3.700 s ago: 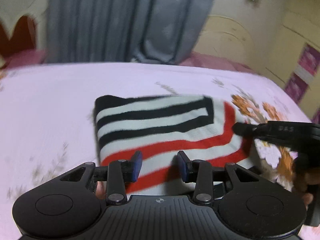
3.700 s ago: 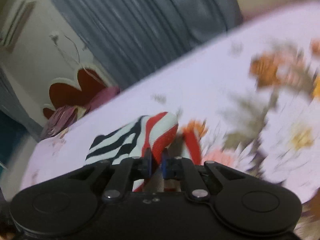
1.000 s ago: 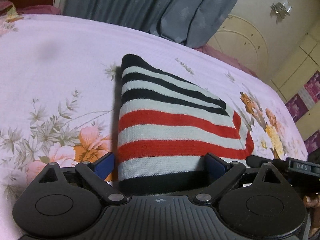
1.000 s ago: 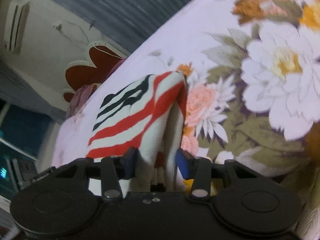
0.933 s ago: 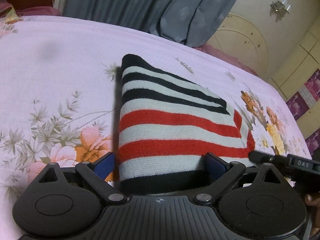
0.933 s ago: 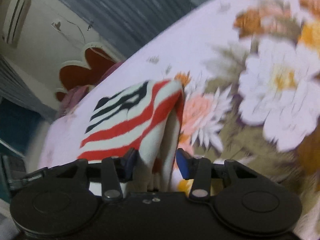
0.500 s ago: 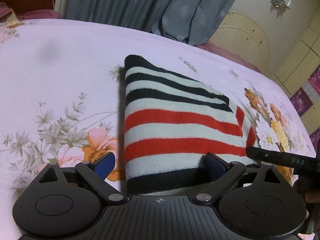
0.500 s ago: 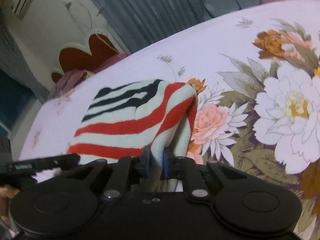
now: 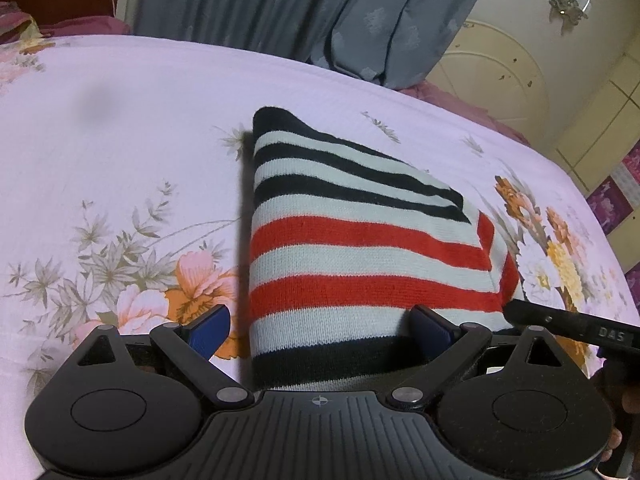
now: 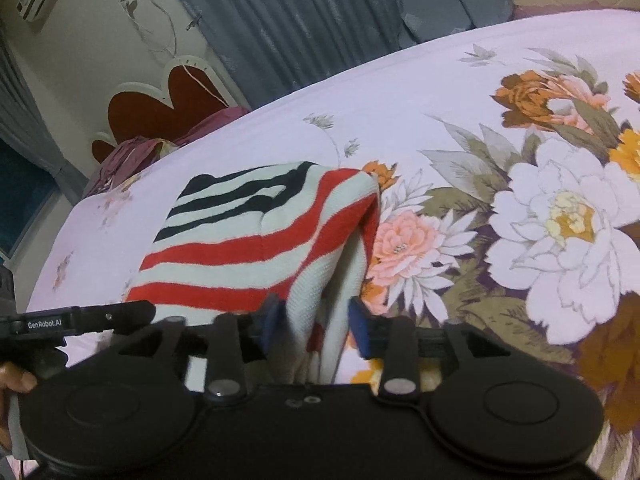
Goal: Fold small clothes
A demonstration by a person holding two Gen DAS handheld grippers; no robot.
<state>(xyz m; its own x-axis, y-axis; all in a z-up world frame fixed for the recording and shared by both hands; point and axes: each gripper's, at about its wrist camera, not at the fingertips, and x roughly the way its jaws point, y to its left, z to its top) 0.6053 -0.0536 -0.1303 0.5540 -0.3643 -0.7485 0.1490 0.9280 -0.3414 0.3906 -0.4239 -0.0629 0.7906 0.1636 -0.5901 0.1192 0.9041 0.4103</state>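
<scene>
Floral bedsheet (image 9: pixel 120 128); folded ribbed-knit striped garment (image 9: pixel 352 248). Left tongs (image 9: pixel 320 330) spread wide; right tongs (image 10: pixel 316 328) parted, gripping nothing.

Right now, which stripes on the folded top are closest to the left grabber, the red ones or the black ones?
A black one: the wide black band along the striped top edge lies right between the open left gripper fingers. Red stripes come next; thin black ones are farthest.

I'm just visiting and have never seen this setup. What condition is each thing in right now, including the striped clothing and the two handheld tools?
striped garment: folded, lying on the bed, not gripped.
left tool: open wide, fingers either side of the garment's near edge.
right tool: open, garment's side edge between its fingers.
floral bedsheet: spread flat.
grey curtain: drawn closed.
</scene>
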